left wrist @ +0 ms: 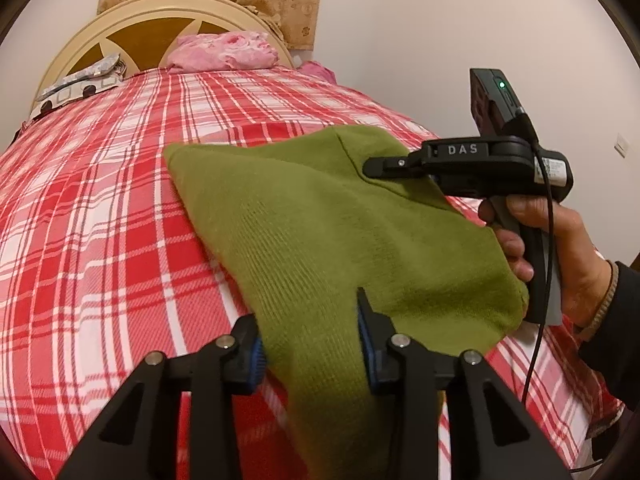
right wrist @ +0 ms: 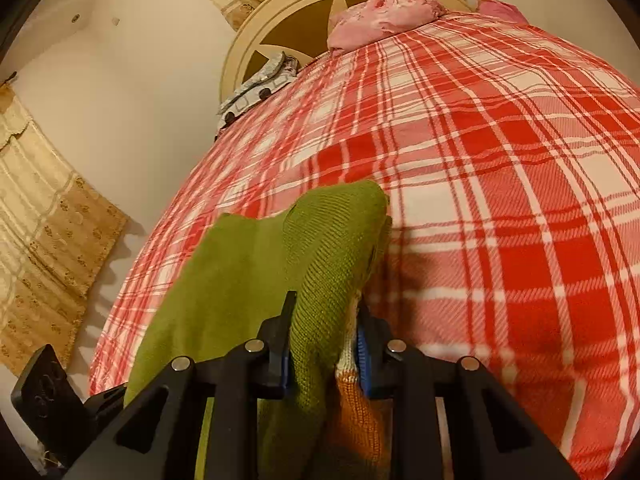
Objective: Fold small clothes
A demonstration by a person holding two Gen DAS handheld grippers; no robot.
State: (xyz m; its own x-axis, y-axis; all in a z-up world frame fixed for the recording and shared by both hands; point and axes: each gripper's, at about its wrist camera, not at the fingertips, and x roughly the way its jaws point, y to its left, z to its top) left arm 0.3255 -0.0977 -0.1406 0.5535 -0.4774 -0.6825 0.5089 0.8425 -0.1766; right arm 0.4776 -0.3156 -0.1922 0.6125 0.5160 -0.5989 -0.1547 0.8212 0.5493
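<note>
A green knitted garment (left wrist: pixel 320 220) is lifted off the red and white plaid bed (left wrist: pixel 100 220), stretched between my two grippers. My left gripper (left wrist: pixel 308 320) is shut on its near edge, the blue pads (left wrist: pixel 366 344) pressing the fabric from both sides. In the left wrist view my right gripper (left wrist: pixel 374 168) pinches the garment's far right edge, held by a person's hand (left wrist: pixel 560 248). In the right wrist view that right gripper (right wrist: pixel 326 304) is shut on bunched green garment (right wrist: pixel 240 272). An orange and white knit part (right wrist: pixel 356 400) shows low between the fingers.
A pink pillow (left wrist: pixel 224 52) and a grey patterned cloth (left wrist: pixel 80 84) lie by the round cream headboard (left wrist: pixel 132 40). Beige curtains (right wrist: pixel 48 240) hang left of the bed. The plaid cover (right wrist: pixel 500 200) stretches far and right. The bed's near edge is at lower right (left wrist: pixel 580 420).
</note>
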